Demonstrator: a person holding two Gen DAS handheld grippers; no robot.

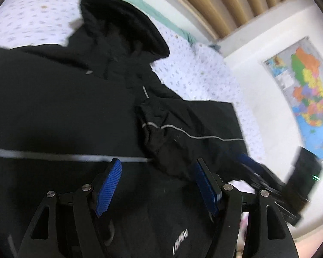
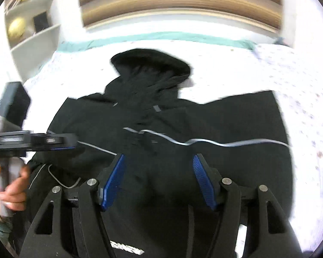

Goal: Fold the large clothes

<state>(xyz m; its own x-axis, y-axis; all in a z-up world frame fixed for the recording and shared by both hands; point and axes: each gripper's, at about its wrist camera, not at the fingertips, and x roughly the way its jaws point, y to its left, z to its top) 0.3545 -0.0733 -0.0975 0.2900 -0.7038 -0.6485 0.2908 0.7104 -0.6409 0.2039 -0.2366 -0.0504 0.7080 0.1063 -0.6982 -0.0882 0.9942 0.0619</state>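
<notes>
A large black hooded jacket (image 1: 71,107) with thin grey piping lies spread on a bed, hood (image 1: 127,25) toward the headboard. One sleeve (image 1: 183,124) is folded across the body. My left gripper (image 1: 157,167) is open and empty, hovering over the jacket's lower part. In the right wrist view the jacket (image 2: 183,124) fills the middle, hood (image 2: 150,64) at the far end. My right gripper (image 2: 158,161) is open and empty above it. The left gripper (image 2: 32,142) shows at the left edge there, held by a hand; the right gripper (image 1: 258,172) appears blurred in the left wrist view.
The bed sheet (image 1: 193,68) is white with small dots and a teal edge (image 2: 161,36). A slatted wooden headboard (image 2: 178,6) stands behind. A white shelf unit (image 2: 32,25) is at the far left. A coloured map (image 1: 308,90) hangs on the wall.
</notes>
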